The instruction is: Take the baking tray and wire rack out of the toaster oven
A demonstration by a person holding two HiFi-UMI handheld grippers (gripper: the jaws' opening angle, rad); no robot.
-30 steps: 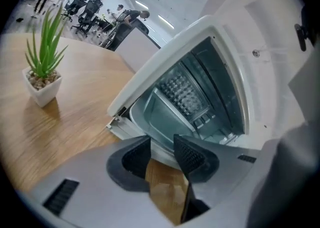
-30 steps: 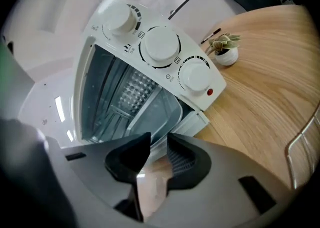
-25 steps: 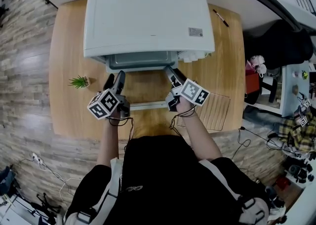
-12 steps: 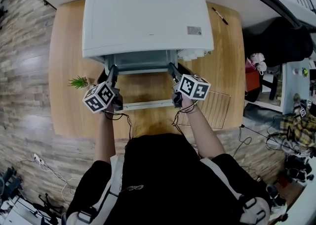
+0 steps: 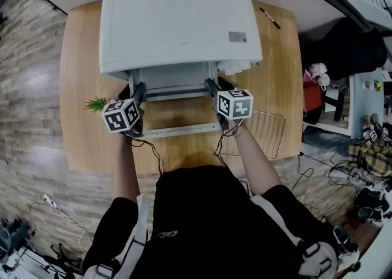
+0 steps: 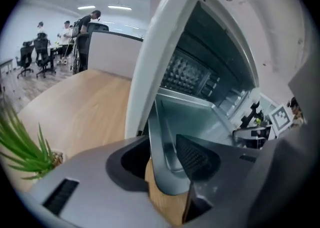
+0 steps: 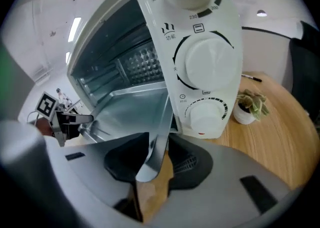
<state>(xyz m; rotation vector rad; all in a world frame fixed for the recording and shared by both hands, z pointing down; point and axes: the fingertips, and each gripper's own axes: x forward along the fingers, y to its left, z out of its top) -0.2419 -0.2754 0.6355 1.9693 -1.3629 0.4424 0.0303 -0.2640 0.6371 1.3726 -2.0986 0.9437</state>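
Both left tongs (image 5: 139,90) and right tongs (image 5: 212,85) clamp baking tray (image 5: 174,78), wooden table (image 5: 278,63), plank floor (image 5: 27,100)

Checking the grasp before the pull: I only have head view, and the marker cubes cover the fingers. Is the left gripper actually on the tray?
Observer: Yes. In the left gripper view the left gripper has its fingers closed on the baking tray at its front-left corner rim.
Operator: Right one?
Observer: The right gripper pinches the tray's front-right corner rim, just beside the toaster oven and its dial panel.
Operator: Anything beside that panel?
Observer: A small potted succulent on the table, apart from the gripper.
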